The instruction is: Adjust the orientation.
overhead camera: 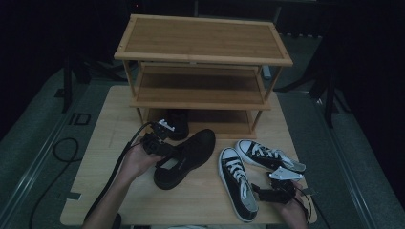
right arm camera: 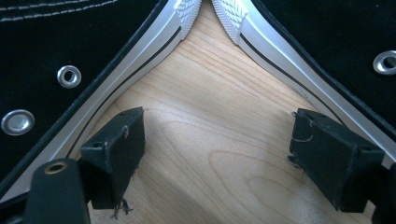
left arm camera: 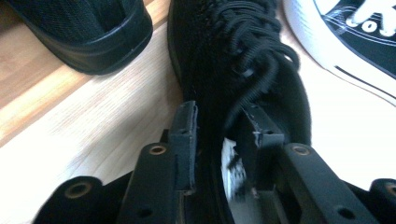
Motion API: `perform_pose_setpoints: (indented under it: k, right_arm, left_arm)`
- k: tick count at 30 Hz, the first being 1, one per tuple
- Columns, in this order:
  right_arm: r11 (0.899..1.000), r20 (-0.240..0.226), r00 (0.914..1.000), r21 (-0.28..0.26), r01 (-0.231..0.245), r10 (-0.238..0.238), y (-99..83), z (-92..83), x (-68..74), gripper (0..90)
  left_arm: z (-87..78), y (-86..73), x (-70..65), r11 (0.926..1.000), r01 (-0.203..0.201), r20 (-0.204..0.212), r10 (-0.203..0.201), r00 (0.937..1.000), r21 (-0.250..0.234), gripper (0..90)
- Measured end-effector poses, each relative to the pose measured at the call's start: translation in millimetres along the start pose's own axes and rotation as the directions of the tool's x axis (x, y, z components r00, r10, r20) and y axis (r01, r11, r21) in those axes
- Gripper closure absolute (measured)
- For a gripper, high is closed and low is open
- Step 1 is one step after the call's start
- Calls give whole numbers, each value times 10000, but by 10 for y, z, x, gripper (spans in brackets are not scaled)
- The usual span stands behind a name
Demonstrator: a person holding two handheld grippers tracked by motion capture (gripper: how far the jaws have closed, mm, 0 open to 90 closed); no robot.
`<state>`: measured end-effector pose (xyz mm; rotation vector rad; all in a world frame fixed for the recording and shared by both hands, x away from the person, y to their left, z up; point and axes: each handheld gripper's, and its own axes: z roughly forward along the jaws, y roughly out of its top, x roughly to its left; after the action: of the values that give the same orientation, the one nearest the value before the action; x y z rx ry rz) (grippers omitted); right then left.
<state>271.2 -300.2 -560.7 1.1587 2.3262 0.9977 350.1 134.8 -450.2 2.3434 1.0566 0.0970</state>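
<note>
A black lace-up shoe lies on the wooden table in front of the rack. My left gripper is at its heel opening. In the left gripper view the jaws of that gripper stand apart, one outside and one inside the black shoe, with its side wall between them and not pinched. A second black shoe stands on the rack's lowest shelf. My right gripper is open over bare wood between two black-and-white sneakers, holding nothing.
A three-tier bamboo shoe rack stands at the back of the table. The two sneakers lie at the front right, toes converging, with my right gripper between them. Cables trail off the front edge.
</note>
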Motion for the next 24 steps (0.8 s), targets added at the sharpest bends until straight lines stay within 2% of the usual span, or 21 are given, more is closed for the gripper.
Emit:
perform_pose_setpoints:
  k: [2,6,8,10,18,24]
  right_arm:
    - [10000,1,10000,-1,6,-6,0,0,0,181]
    - [10000,0,10000,-1,0,0,0,0,0,180]
    - [10000,1,10000,-1,2,-2,0,0,0,180]
    - [10000,0,10000,-2,6,-6,0,0,0,180]
    - [10000,0,10000,-3,10,-10,0,0,0,180]
    - [10000,2,10000,-2,6,-6,0,0,0,181]
  left_arm:
    - [-137,-66,33,9995,-17,139,22,9999,-320,689]
    - [-286,-195,125,9983,118,-392,-141,9991,-574,875]
    - [-294,-269,181,9985,273,-557,-299,9980,-467,900]
    - [-270,-324,215,9990,323,-642,-343,9973,-320,900]
    - [-37,-646,354,9952,960,-692,-946,9931,179,900]
    - [92,-828,358,9933,1018,-521,-990,9937,550,900]
